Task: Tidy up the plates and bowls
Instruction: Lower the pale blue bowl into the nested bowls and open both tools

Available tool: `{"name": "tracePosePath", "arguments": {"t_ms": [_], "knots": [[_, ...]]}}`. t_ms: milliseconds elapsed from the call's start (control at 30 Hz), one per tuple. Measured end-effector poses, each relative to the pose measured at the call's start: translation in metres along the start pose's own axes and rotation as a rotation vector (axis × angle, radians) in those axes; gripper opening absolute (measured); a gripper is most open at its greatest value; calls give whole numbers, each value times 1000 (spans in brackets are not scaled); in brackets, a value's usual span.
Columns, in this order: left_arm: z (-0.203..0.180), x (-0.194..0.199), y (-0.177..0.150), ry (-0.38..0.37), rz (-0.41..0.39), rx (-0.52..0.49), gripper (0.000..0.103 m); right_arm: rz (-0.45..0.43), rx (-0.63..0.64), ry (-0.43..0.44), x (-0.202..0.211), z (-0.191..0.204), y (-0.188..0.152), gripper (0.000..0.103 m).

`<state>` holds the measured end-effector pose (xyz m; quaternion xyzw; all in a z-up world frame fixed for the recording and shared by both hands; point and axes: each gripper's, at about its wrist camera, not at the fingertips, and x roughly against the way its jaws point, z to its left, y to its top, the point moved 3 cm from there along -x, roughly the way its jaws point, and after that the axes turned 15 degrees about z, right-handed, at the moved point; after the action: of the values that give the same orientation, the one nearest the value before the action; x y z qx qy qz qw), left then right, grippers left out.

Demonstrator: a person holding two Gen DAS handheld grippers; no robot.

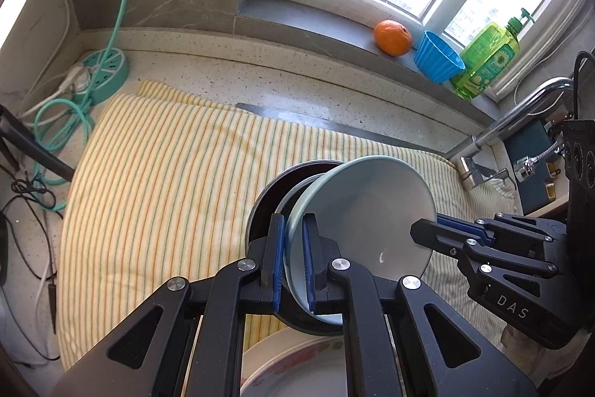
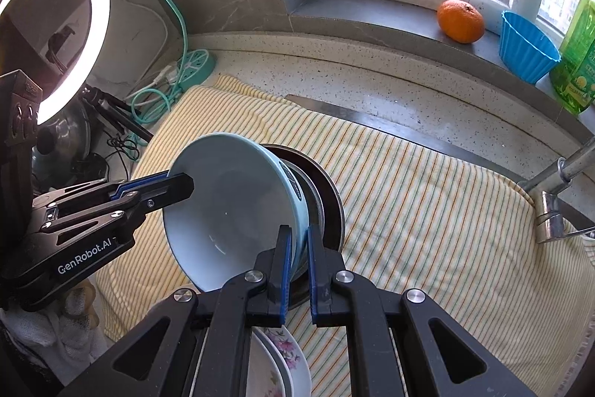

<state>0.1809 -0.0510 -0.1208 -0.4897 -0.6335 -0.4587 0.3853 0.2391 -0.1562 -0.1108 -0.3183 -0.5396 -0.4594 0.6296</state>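
Both grippers, left gripper [image 1: 293,259] and right gripper [image 2: 297,266], pinch opposite rims of the blue bowl [image 1: 357,211], tipped above the striped towel [image 1: 167,173].

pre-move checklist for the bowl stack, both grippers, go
1. Left gripper clamped on the light blue bowl rim: ok.
2. Right gripper clamped on the opposite rim: ok.
3. Bowl level: not ok, it is tipped on its side.
4. Dark bowl nested behind it secured: cannot tell; no pad visibly grips it.
5. Landing zone on the striped towel free of dishes: ok ahead; a floral plate lies below the grippers.
6. Faucet clearance: ok, off to the side.
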Motion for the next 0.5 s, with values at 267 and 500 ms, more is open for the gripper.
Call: {"name": "tracePosePath", "arguments": {"t_ms": [267,500], "knots": [[-1,-7,3,-1,16,-3,8,18,-5,-13,-7,-4,4,7],[0,-10,3,6,27,-2,8,30,-1,-15,-11,-5,8,7]]}}
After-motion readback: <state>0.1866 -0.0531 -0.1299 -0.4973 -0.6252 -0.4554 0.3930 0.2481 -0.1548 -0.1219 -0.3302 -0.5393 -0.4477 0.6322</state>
